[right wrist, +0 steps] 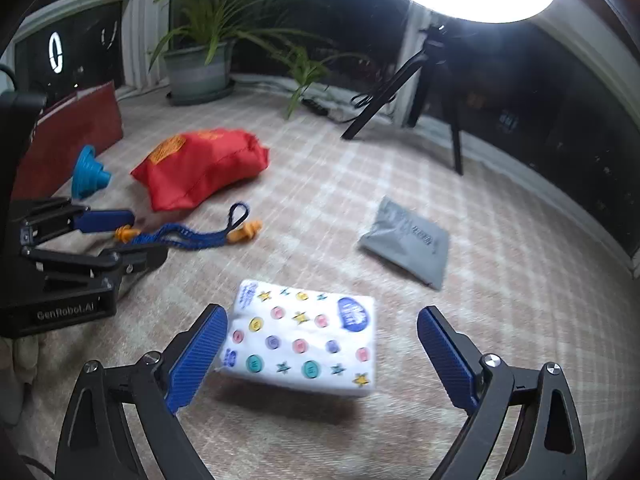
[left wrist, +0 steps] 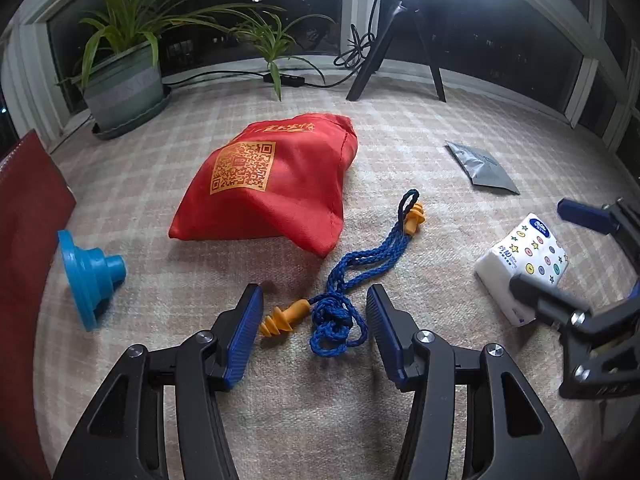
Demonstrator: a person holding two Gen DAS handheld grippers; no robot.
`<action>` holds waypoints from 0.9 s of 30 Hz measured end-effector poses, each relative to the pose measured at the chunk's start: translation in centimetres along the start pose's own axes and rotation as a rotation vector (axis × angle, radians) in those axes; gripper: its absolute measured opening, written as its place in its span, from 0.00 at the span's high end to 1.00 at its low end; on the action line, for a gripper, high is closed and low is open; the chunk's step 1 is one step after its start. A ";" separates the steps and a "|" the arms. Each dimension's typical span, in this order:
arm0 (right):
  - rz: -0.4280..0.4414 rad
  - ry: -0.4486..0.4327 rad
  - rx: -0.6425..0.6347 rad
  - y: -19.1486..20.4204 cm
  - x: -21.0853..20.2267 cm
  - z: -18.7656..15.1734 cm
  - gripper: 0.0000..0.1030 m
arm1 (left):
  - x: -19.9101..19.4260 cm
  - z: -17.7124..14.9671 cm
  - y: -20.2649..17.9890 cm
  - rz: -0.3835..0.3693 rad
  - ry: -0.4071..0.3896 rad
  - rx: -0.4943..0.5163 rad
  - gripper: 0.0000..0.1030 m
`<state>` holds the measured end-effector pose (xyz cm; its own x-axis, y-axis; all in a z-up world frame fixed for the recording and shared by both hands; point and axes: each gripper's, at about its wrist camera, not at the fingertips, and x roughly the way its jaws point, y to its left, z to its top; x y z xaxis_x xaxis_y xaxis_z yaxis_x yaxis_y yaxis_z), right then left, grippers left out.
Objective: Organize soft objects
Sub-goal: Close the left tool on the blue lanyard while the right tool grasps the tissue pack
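Reaching down on both sides at once, the person seems to be at the picking-up stage of tidying the soft things on the checked cloth [left wrist: 400, 128], with nothing lifted yet. The left gripper [left wrist: 314, 312] stands with its jaws parted and empty; the knotted end of the blue cord [left wrist: 338, 326] and one orange earplug [left wrist: 282, 316] lie right between the pads, the plug close to the left-hand pad but not pinched, and the cord trails away ahead of the jaws to the second plug. The right gripper [right wrist: 320, 344] is spread wide, unclenched, over the tissue pack [right wrist: 304, 340]; the pack lies between the jaws, its edge just at the left-hand pad, well clear of the other. My guess is that the next move is a closing one: the left needs to catch the bunched knot rather than a single strand, and the right needs to centre on the pack before squeezing. The pack is white, printed with coloured dots and stars, plump and a little tilted. Beyond the left jaws lies the red pouch [left wrist: 272, 188], likely where things belong.
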<state>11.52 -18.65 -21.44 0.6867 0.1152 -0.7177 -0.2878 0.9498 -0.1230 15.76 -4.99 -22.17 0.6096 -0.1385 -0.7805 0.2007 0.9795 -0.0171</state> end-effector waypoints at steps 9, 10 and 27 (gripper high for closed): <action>0.055 0.090 0.003 -0.1 1.8 0.1 0.08 | -0.1 0.0 0.7 0.001 -0.010 -0.040 0.69; 0.049 0.098 -0.003 0.1 2.1 0.0 0.08 | -0.2 0.0 0.7 0.005 -0.011 -0.039 0.73; 0.079 0.048 0.075 -1.0 1.0 0.2 0.30 | -2.9 -0.1 2.1 -0.034 -0.098 -0.120 0.89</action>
<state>12.60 -19.39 -21.89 0.6302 0.1784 -0.7557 -0.2880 0.9575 -0.0141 14.35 -2.55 -20.03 0.6770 -0.1799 -0.7137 0.1329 0.9836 -0.1219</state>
